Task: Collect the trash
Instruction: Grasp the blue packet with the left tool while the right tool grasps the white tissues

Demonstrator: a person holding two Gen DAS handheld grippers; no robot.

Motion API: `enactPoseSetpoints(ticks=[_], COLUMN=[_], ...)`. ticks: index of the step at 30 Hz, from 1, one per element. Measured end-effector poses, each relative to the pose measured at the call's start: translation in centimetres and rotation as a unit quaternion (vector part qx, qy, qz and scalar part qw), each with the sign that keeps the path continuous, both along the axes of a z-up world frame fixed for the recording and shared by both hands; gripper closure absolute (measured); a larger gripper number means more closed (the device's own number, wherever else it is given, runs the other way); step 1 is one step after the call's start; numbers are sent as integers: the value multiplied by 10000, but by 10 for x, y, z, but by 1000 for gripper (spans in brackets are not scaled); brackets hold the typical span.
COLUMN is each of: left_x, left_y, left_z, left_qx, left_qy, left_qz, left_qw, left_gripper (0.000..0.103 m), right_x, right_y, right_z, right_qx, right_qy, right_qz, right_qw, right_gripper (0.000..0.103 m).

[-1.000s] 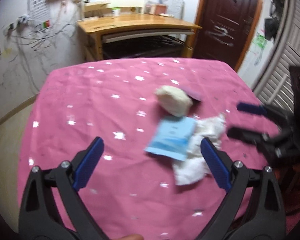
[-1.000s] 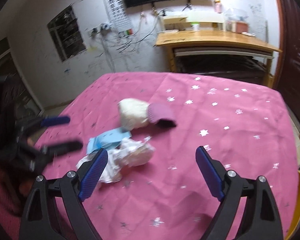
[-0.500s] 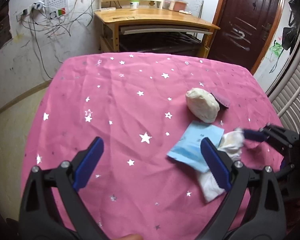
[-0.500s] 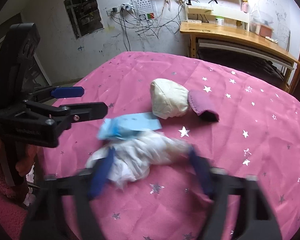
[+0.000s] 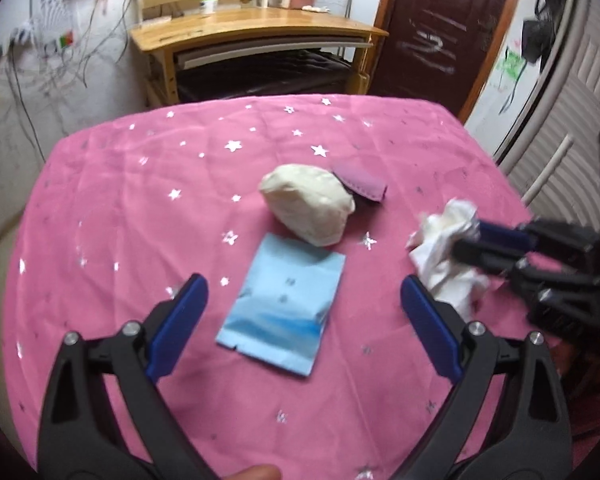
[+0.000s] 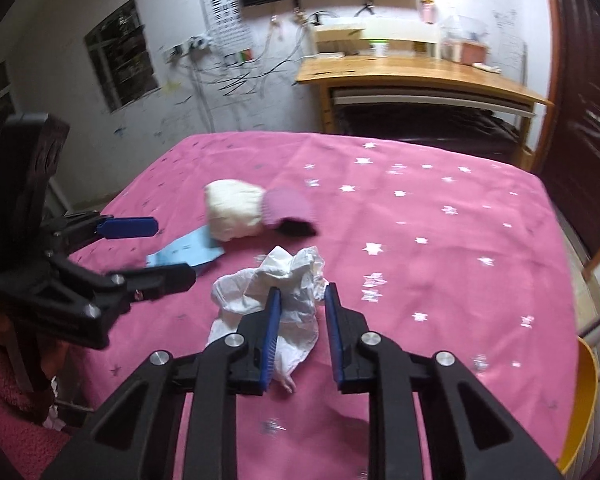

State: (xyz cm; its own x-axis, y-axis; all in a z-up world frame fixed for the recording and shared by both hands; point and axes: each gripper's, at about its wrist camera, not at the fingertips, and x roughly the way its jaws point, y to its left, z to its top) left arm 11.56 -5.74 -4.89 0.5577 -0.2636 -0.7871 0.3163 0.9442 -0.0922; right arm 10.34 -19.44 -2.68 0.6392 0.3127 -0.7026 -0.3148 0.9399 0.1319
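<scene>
Right wrist view: the right gripper (image 6: 300,292) has its two blue-padded fingers drawn close together around a crumpled white tissue (image 6: 278,280), pinching a fold of it while the rest of the paper spills out to the left and below the pads onto the pink star-printed tablecloth (image 6: 440,264). Seen from the left wrist camera, the same gripper (image 5: 466,240) reaches in from the right edge with the tissue (image 5: 444,248) bunched at its tips, motion blur softening its outline. The left gripper (image 5: 302,304) hovers low over the cloth (image 5: 120,208) with its blue-tipped fingers spread wide and nothing between them; a light-blue foil packet (image 5: 284,304) lies flat on the cloth in the gap ahead of them. From the right wrist camera that gripper (image 6: 156,248) shows at the left, fingers apart, with the packet (image 6: 188,252) just beyond its tips. Just behind the packet sits a cream-coloured crumpled wad (image 5: 308,208), and touching its far right side lies a small purple pouch (image 5: 364,184) with a dark opening. Beyond the table stand a wooden desk (image 5: 256,36) against a scribbled white wall and a dark brown door (image 5: 440,32). A yellow rim (image 6: 584,400) shows at the table's right edge in the right wrist view.
</scene>
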Motion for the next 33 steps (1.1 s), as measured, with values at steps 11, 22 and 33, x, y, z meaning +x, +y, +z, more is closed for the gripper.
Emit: enactPoseSetpoints(ticks=[11, 22, 33], left_x=[-1, -10, -11], left_y=[-19, -18, -18], left_z=[-8, 16, 8], left_qx=[638, 514, 921], left_qy=[-119, -268, -275], left_qz=[-144, -19, -92], left_qw=[9978, 9983, 9953], left_gripper=[59, 82, 18], right_x=[1, -7, -12], right_y=[-16, -36, -42], right_z=[4, 12, 14], right_qx=[89, 157, 234], right_qy=[-157, -374, -419], right_qz=[-150, -398, -430], right_qw=[9997, 9984, 9979], right_gripper=[87, 87, 87])
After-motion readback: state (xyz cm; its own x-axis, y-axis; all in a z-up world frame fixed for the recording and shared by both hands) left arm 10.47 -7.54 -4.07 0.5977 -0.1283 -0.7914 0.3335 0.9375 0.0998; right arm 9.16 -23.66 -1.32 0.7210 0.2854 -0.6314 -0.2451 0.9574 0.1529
